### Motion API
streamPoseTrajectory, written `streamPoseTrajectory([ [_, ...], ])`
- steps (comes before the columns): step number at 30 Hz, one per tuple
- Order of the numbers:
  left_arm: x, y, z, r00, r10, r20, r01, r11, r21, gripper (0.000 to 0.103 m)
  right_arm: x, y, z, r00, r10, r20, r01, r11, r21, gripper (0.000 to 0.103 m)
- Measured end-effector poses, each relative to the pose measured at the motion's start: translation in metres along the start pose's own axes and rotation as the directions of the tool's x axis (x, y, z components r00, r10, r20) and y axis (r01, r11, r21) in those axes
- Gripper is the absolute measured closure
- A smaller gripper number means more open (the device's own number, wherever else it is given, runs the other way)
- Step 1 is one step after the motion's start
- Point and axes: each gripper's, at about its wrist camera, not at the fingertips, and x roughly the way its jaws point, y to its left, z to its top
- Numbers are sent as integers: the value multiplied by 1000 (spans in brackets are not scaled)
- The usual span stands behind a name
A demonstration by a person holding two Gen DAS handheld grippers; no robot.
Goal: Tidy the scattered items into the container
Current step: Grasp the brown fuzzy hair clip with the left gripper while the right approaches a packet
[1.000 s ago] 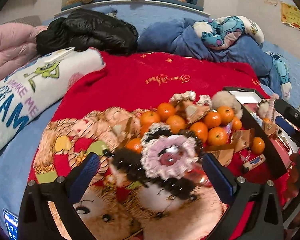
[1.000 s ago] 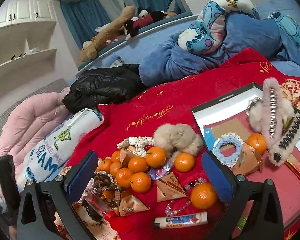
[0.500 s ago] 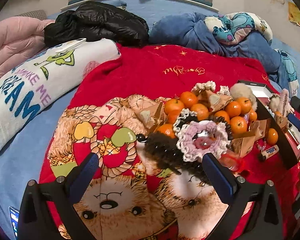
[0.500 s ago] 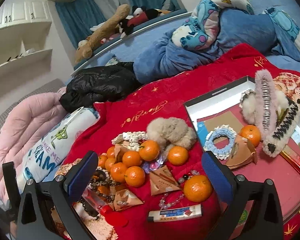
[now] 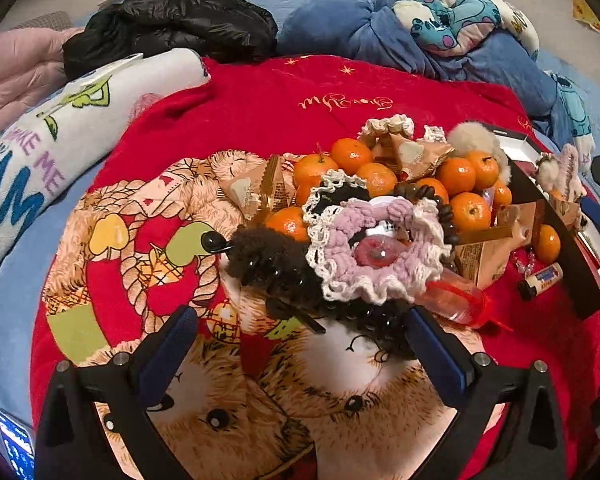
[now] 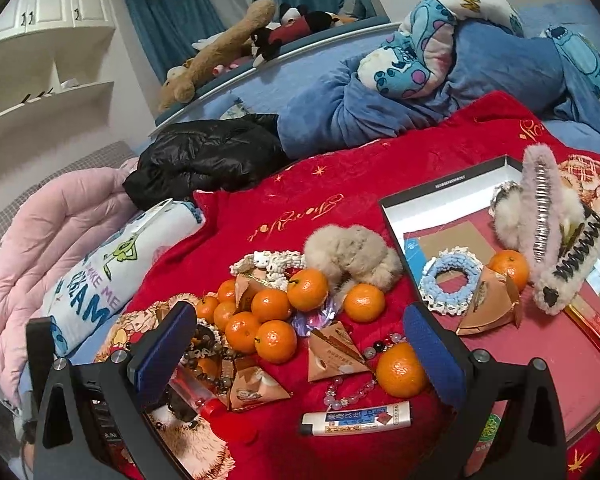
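In the left wrist view my left gripper (image 5: 300, 356) is open and empty above the red blanket. Just beyond it lie a purple-and-white scrunchie (image 5: 376, 252) and a dark fuzzy hair claw (image 5: 268, 256), with tangerines (image 5: 464, 210) and snack packets behind. My right gripper (image 6: 298, 354) is also open and empty. It hovers over a tangerine pile (image 6: 268, 312), a triangular snack packet (image 6: 336, 354), a bead bracelet (image 6: 352, 392) and a white tube (image 6: 356, 418). One tangerine (image 6: 400, 368) sits by its right finger. The open box (image 6: 440, 188) at right holds a blue scrunchie (image 6: 450, 284), a tangerine (image 6: 508, 266) and a pink fuzzy claw (image 6: 548, 236).
A beige fluffy scrunchie (image 6: 352, 256) lies beside the box. A red-capped clear bottle (image 5: 456, 300) lies under the purple scrunchie. A white printed pillow (image 5: 60, 140), a black jacket (image 5: 172, 20) and blue bedding (image 6: 460, 80) ring the red blanket.
My left gripper has drawn back from the pile, so the scrunchie and claw sit farther ahead. The right view has barely shifted. Both grippers stayed open.
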Motion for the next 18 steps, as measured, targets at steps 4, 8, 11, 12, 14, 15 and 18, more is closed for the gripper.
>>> streamPoseTrajectory([
  [4, 8, 1, 4, 1000, -11, -9, 11, 999, -39, 0, -2, -4, 3, 1000, -1, 6, 1, 1000, 16, 0],
  [8, 18, -3, 7, 1000, -13, -3, 13, 999, -44, 0, -1, -2, 1, 1000, -2, -7, 2, 1000, 11, 0],
  [11, 29, -1, 10, 1000, -19, -11, 18, 997, -73, 0, 1, 1, -1, 1000, -9, -16, 9, 1000, -11, 0],
  [12, 31, -1, 11, 1000, -17, -7, 17, 997, -72, 0, 2, 2, -2, 1000, -10, -20, 10, 1000, -17, 0],
  [14, 32, -3, 12, 1000, -14, -4, 14, 998, -68, 0, 5, 4, -4, 999, -15, -33, 14, 1000, -28, 0],
  [15, 32, -3, 12, 1000, -17, -3, 17, 997, -70, 0, 7, 5, -5, 999, -12, -41, 11, 999, -31, 0],
  [18, 30, -3, 14, 998, -56, 5, 56, 996, -66, 12, 9, 8, -7, 998, 11, -59, -14, 999, -36, 0],
])
